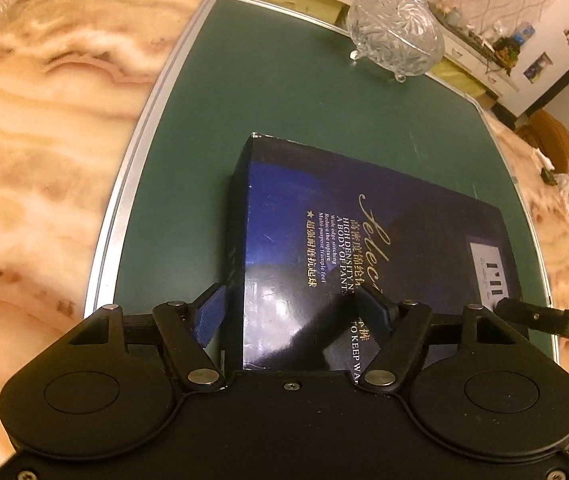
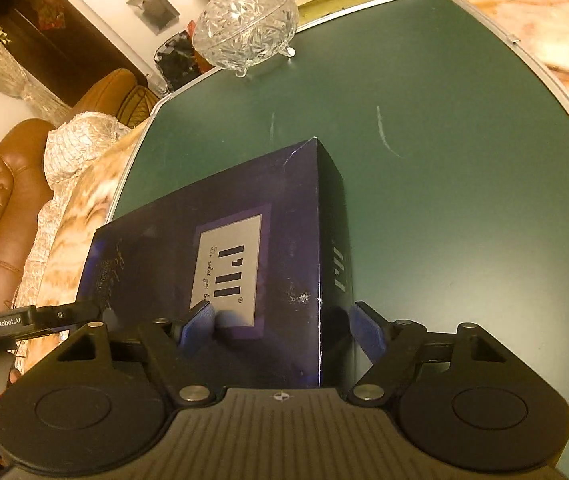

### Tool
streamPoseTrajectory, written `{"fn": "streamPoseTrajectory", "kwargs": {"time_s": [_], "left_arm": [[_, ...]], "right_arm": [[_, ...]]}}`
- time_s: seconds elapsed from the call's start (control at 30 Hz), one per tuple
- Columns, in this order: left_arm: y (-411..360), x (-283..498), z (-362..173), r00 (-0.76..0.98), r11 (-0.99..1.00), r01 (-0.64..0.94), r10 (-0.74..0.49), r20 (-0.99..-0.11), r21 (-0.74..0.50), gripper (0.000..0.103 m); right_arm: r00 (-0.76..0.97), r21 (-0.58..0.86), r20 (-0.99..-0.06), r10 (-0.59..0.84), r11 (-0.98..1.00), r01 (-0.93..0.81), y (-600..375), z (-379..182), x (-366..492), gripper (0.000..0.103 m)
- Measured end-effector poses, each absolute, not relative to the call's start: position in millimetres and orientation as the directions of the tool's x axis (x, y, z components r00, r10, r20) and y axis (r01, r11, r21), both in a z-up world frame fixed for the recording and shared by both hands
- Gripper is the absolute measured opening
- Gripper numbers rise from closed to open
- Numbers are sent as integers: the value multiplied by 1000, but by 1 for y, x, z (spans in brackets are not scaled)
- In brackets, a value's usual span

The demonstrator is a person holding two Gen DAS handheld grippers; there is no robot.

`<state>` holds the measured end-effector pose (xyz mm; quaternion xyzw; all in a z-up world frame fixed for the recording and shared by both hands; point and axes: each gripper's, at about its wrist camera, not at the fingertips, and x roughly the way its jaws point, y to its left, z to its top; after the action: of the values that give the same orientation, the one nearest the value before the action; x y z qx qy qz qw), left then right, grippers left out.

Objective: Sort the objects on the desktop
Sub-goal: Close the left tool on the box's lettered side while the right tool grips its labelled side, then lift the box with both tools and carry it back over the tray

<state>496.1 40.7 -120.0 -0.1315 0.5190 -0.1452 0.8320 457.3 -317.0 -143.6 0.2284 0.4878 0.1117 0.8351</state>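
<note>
A dark blue box (image 1: 324, 240) with gold lettering lies flat on the green board (image 1: 264, 88). My left gripper (image 1: 288, 308) is wide open over the box's near left corner, one finger outside its left edge, the other above the lid. In the right wrist view the same box (image 2: 252, 240) shows its silver label. My right gripper (image 2: 280, 324) is wide open over the box's near right corner, its left finger on the lid near the label, its right finger beside the box's right side. Contact is unclear.
A cut-glass lidded bowl (image 1: 394, 38) stands at the board's far edge; it also shows in the right wrist view (image 2: 246, 24). The board has a silver frame (image 1: 124, 200) and rests on a marble table (image 1: 36, 140). A brown leather chair (image 2: 0, 200) stands beside the table.
</note>
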Motion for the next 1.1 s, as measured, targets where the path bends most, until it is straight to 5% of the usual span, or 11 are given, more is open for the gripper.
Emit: {"fn": "streamPoseTrajectory", "kwargs": {"time_s": [0.6, 1.1], "left_arm": [[37, 470, -94, 413, 932, 134, -361, -836, -337, 67], [37, 370, -33, 434, 938, 181, -347, -832, -297, 66]], "right_arm": [[506, 485, -764, 400, 874, 43, -313, -122, 437, 72], [539, 446, -760, 363, 895, 27, -301, -57, 345, 72]]}}
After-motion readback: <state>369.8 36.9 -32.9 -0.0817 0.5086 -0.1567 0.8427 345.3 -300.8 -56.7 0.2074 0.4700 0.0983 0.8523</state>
